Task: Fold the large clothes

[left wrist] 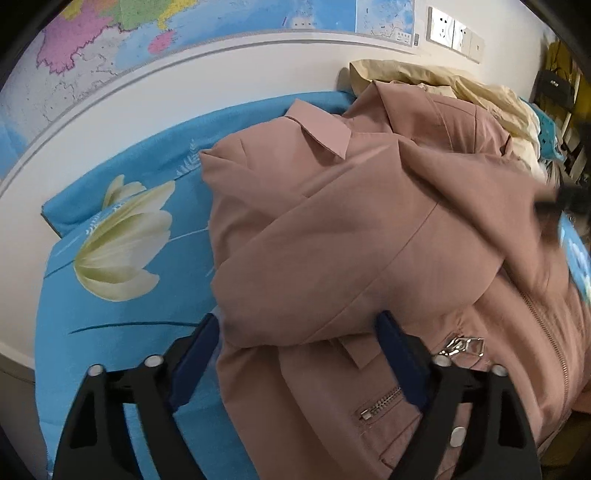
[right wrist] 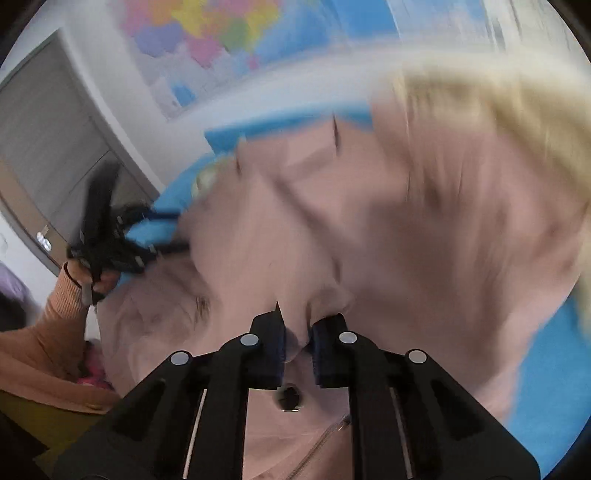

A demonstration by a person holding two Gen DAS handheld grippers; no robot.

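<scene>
A dusty pink jacket [left wrist: 354, 236] with zips lies on a blue flowered bedsheet [left wrist: 122, 280], one sleeve folded across its front. My left gripper [left wrist: 299, 332] is open, its fingers straddling the folded sleeve cuff near the jacket's left edge. In the blurred right wrist view, my right gripper [right wrist: 298, 339] is shut on a fold of the pink jacket [right wrist: 369, 240]. The right gripper also shows as a dark blur at the right edge of the left wrist view [left wrist: 561, 206]. The left gripper shows in the right wrist view [right wrist: 107, 236], held by a hand.
A beige garment [left wrist: 461, 88] is heaped behind the jacket against the wall. A map [left wrist: 147, 40] hangs on the wall above the bed, with wall sockets [left wrist: 454, 31] to its right. A grey door [right wrist: 48, 122] stands at the left.
</scene>
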